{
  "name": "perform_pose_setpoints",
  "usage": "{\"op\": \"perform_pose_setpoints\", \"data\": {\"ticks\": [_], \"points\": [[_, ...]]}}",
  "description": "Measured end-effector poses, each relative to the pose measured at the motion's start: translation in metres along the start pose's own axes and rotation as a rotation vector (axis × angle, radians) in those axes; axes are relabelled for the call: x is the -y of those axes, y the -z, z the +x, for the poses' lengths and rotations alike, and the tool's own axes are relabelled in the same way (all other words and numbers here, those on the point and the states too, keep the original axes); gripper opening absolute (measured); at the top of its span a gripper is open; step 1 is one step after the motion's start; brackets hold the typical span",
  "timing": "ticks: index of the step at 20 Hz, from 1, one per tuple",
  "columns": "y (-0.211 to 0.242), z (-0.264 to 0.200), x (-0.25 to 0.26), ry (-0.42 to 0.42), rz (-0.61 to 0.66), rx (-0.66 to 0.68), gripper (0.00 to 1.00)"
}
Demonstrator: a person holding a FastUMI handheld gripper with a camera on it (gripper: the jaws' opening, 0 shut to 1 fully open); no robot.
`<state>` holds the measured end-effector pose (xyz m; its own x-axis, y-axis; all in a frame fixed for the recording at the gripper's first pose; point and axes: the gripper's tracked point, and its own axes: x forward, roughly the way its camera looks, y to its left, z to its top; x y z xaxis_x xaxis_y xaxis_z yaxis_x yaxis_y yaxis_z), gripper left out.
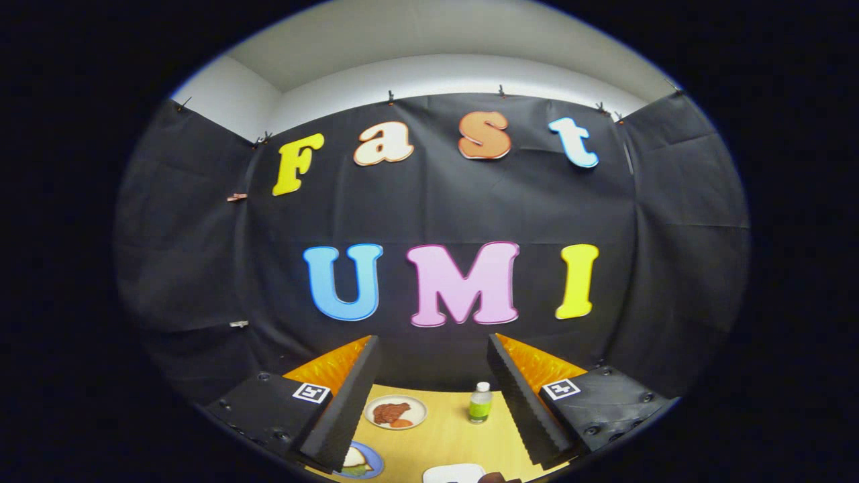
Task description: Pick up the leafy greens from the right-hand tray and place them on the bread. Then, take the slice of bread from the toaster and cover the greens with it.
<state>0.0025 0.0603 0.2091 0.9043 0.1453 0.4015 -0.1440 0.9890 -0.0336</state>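
tool (pixel 433 409): fingers spread wide, holding nothing, high above the table (pixel 446 439).
greens: some green on bread on the blue plate (pixel 359 461), by the left finger.
step: judged, tip down and find the right-hand tray and toaster.
writing: green bottle (pixel 480 402) label too small to read.

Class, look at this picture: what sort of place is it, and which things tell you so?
Probably a staged booth for a food task: black cloth wall, wooden table with a plate of food and a bottle. The gripper is open above the table.
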Motion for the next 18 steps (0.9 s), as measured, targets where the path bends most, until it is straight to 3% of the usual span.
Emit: {"op": "perform_pose_setpoints", "data": {"ticks": [6,18], "points": [[0.048,-0.038,0.019,0.124,0.008,-0.067,0.98],[0.092,-0.031,-0.010,0.123,0.009,-0.178,0.98]]}}
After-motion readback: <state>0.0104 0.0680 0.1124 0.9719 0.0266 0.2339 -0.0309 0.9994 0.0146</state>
